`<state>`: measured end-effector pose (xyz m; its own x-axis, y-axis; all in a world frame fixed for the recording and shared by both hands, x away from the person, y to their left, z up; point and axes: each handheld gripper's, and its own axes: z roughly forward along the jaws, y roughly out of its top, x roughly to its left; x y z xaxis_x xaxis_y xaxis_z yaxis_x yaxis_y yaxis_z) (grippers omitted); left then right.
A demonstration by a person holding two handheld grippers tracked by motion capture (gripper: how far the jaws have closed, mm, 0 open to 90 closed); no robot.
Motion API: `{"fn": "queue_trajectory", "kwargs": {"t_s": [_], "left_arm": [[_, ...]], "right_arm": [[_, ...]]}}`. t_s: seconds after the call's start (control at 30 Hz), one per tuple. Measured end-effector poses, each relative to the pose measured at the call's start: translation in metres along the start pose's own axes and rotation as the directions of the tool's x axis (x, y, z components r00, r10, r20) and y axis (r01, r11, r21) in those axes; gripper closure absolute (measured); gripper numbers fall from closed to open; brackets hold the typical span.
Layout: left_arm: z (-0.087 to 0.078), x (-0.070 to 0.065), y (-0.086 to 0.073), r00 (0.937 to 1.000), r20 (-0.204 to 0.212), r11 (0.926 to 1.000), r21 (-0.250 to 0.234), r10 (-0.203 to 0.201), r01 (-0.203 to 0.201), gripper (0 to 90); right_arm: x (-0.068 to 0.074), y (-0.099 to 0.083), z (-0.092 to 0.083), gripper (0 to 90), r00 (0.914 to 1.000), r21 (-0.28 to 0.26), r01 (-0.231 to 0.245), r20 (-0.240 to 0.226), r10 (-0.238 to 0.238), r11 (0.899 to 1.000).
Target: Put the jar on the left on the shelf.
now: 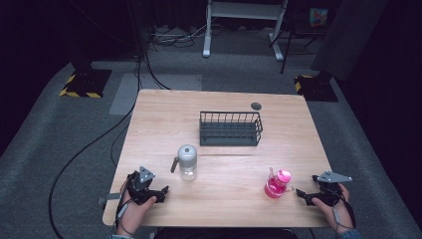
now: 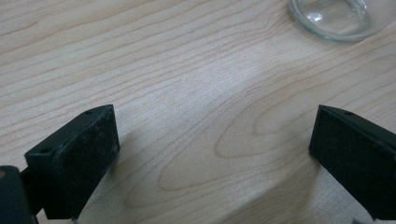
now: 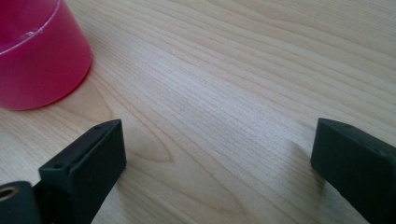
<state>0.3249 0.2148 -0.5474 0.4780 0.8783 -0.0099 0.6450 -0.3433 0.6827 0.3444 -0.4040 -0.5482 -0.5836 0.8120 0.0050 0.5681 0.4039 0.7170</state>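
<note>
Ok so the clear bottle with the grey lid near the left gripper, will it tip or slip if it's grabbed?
The clear bottle stands upright and looks empty, so it is probably light and could tip if nudged near its grey lid. Its smooth see-through wall may be slippery between the pads. It looks rigid, possibly glass, so handle it gently.

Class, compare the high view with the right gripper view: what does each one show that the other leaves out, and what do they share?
High view alone: the clear bottle with its grey cap, the black wire basket, the left gripper and both hands. Right gripper view alone: a close look at bare wood between the right gripper's wide-open jaws. Shared: the pink bottle standing on the wooden table.
</note>
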Motion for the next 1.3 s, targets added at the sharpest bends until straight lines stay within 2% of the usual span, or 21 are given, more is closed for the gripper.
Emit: {"fn": "queue_trajectory", "kwargs": {"t_s": [0.63,0.93,1.3], "left_arm": [[0.000,-0.001,0.002,0.9999,-0.006,0.9999,-0.001,-0.013,0.013,3.4],[-0.015,-0.005,0.019,0.9997,-0.003,0.9983,-0.055,-0.022,0.022,5.5],[-0.035,-0.011,0.034,0.9999,0.015,0.9944,-0.105,-0.007,0.008,5.5]], "right_arm": [[0.000,0.000,0.000,3.0,1.0000,-0.001,-0.001,0.000,0.001,1.000],[0.000,0.000,0.000,3.0,1.0000,-0.001,-0.001,0.000,0.001,1.000],[0.000,0.000,0.000,3.0,1.0000,-0.001,0.000,0.000,0.000,1.000]]}}
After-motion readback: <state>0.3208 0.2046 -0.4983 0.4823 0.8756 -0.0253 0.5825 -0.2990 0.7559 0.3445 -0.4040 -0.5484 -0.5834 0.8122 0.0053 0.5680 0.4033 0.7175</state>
